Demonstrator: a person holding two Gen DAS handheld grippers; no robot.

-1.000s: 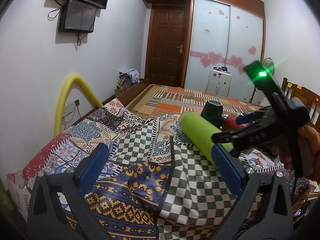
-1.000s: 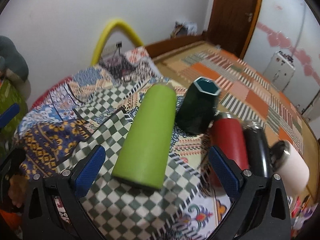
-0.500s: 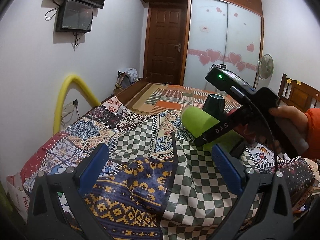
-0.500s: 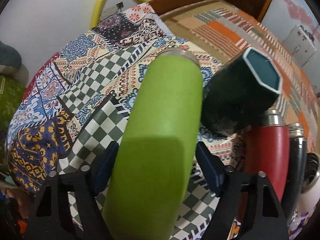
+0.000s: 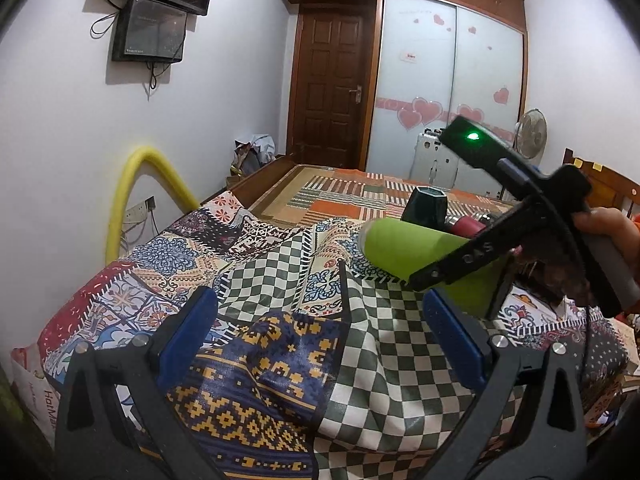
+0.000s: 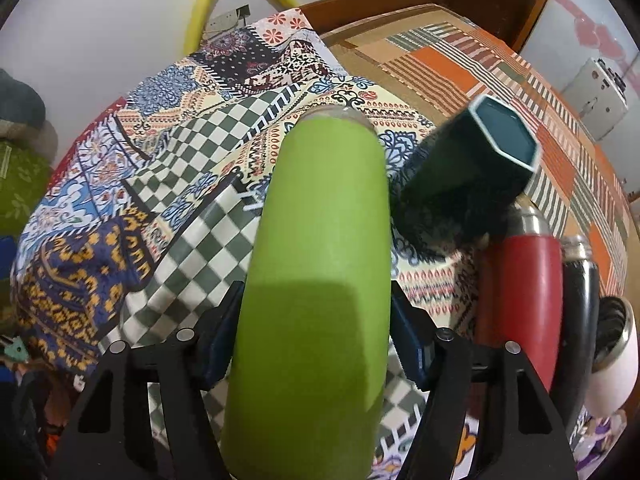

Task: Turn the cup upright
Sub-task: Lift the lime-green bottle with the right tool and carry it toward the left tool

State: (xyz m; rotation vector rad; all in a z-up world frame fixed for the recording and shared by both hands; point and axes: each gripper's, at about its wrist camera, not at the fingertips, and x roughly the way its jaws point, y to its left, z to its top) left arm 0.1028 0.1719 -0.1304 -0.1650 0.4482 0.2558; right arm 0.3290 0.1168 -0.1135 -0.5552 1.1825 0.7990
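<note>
A lime green cup point(image 6: 320, 264) lies on its side on the patchwork quilt point(image 6: 168, 184), its rim pointing away. My right gripper point(image 6: 316, 344) is shut on the green cup, one blue pad against each side of its body. The cup also shows in the left wrist view point(image 5: 416, 254), with the right gripper point(image 5: 480, 276) clamped on its near end. My left gripper point(image 5: 320, 344) is open and empty, hovering over the quilt to the left of the cup.
A dark green hexagonal cup point(image 6: 472, 176) leans just right of the green cup. A red flask point(image 6: 520, 280), a black flask point(image 6: 580, 292) and a white cup point(image 6: 612, 364) lie further right. A yellow tube point(image 5: 132, 196) arches by the wall.
My right gripper moved in over the green cup and closed on its body. The left gripper has stayed open and nearly still.
</note>
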